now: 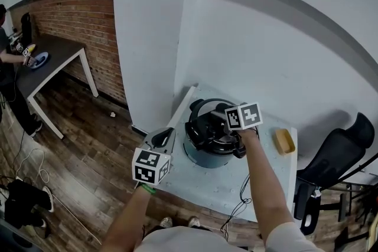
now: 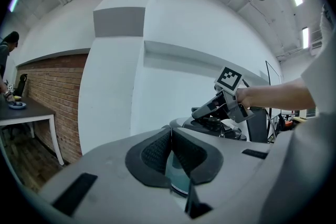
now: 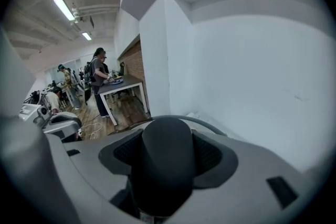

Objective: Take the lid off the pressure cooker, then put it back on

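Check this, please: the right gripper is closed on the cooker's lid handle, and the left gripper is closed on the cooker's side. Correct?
The left gripper part is wrong: the left gripper view shows its jaws together on nothing, apart from the cooker. The right gripper is closed on the lid handle, as you say.

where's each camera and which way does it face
Head view: on the person's head, looking down at the pressure cooker; both forearms, left gripper, right gripper show.
Left gripper view: on the left gripper, tongs together, facing the pressure cooker.
Right gripper view: on the right gripper, tongs shut on the lid handle, facing the wall.
Shared: head and left gripper views both show the right gripper.
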{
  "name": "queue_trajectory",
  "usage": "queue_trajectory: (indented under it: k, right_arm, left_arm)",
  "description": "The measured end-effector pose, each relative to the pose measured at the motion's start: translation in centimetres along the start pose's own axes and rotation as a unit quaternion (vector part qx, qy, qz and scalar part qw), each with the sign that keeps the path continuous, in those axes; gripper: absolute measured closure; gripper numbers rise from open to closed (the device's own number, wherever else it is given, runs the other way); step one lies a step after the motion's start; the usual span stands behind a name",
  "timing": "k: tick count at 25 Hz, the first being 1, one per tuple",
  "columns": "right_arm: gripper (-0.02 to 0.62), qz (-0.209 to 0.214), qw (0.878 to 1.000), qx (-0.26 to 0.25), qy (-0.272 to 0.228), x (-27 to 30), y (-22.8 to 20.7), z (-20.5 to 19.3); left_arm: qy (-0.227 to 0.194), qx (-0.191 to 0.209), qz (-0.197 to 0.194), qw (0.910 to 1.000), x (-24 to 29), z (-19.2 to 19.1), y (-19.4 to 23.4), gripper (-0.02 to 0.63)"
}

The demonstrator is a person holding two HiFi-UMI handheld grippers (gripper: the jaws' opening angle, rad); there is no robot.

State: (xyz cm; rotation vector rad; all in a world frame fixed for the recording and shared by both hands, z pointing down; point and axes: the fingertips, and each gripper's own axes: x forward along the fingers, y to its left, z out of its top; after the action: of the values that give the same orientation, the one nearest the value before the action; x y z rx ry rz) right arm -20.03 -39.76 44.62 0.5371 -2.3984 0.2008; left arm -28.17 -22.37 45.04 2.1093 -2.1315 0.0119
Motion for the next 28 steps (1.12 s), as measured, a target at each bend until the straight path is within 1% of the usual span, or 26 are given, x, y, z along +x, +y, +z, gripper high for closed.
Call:
queue_trajectory:
  k: [6, 9, 13, 20, 21, 22, 24, 26, 28]
  right_arm:
    - [0.315, 0.048, 0.998, -0.038, 0.002, 0.1, 0.6, 0.0]
    - [0.314, 0.064, 0.997, -0.049, 0.003, 0.2, 0.8, 0.0]
    - [0.312, 0.074, 0.996, -0.054, 0.001, 0.2, 0.9, 0.1]
    - [0.305, 0.073, 0.996, -0.055, 0.004, 0.3, 0.9, 0.0]
    - [0.302, 0.076, 0.996, -0.056, 0.004, 0.3, 1.1, -0.1]
    - [0.285, 0.079, 0.995, -0.059, 0.001, 0.1, 1.3, -0.1]
    - [0.215, 0.082, 0.994, -0.067, -0.022, -0.5, 2.0, 0.2]
    - [0.199, 0.081, 0.992, -0.068, -0.061, -1.6, 2.2, 1.0]
    - [0.195, 0.081, 0.989, -0.058, -0.106, -2.9, 2.0, 2.0]
  left_arm:
    - [0.001, 0.006, 0.017, 0.9998, 0.2, 0.3, -0.7, 0.589]
    - [0.002, 0.008, 0.026, 0.9996, 0.2, 0.4, -0.8, 0.589]
    - [-0.001, 0.011, 0.034, 0.9994, 0.1, 0.8, -1.1, 0.589]
    - [-0.006, 0.018, 0.037, 0.9992, 0.1, 1.6, -1.7, 0.589]
    - [-0.005, 0.02, 0.035, 0.9992, 0.1, 1.8, -1.9, 0.589]
    - [-0.003, 0.021, 0.032, 0.9993, 0.0, 1.9, -2.0, 0.589]
    - [0.0, 0.023, 0.027, 0.9994, 0.0, 2.1, -2.3, 0.589]
    - [0.0, 0.025, 0.024, 0.9994, 0.2, 2.4, -2.4, 0.589]
    - [-0.003, 0.024, 0.021, 0.9995, 0.6, 2.7, -2.4, 0.589]
